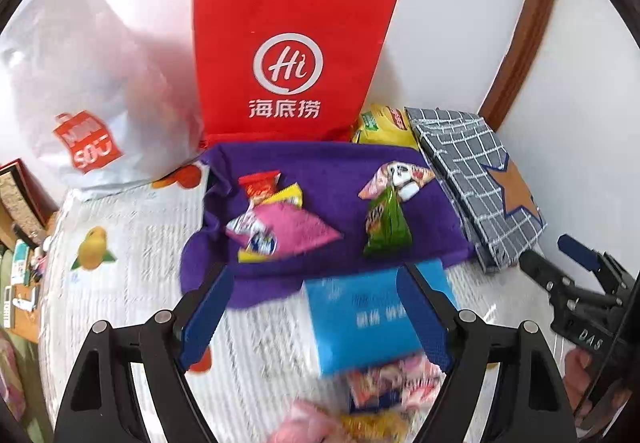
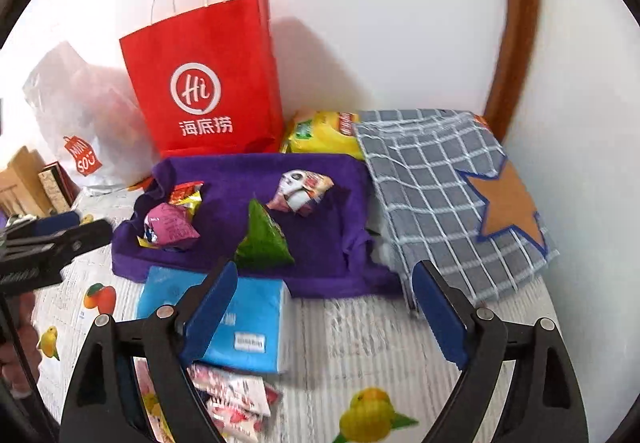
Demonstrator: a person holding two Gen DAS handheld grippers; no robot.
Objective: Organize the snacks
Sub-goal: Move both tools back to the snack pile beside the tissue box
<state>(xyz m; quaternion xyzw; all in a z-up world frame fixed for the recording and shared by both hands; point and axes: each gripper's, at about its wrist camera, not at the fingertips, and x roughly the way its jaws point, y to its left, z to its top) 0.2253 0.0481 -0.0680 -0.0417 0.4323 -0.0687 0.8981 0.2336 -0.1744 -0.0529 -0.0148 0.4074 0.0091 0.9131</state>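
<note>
A purple cloth tray (image 1: 320, 163) (image 2: 340, 179) lies on the table and holds small snack packs: a pink one (image 1: 288, 233) (image 2: 170, 229), a red and yellow one (image 1: 264, 187) (image 2: 185, 195), a green one (image 1: 386, 223) (image 2: 262, 239) and a panda-print one (image 1: 396, 179) (image 2: 300, 189). A blue packet (image 1: 360, 319) (image 2: 244, 323) lies in front of the tray, with several loose snack packs (image 1: 384, 387) (image 2: 236, 395) nearer still. My left gripper (image 1: 316, 283) is open above the blue packet. My right gripper (image 2: 324, 275) is open and empty over the tray's front edge.
A red paper bag (image 1: 288, 55) (image 2: 208, 83) and a white plastic bag (image 1: 88, 91) (image 2: 84, 115) stand against the wall. A yellow snack bag (image 1: 384, 125) (image 2: 320, 131) and a grey checked bag with an orange star (image 1: 476, 179) (image 2: 448, 199) lie at the right. The tablecloth (image 1: 120, 243) has a fruit print.
</note>
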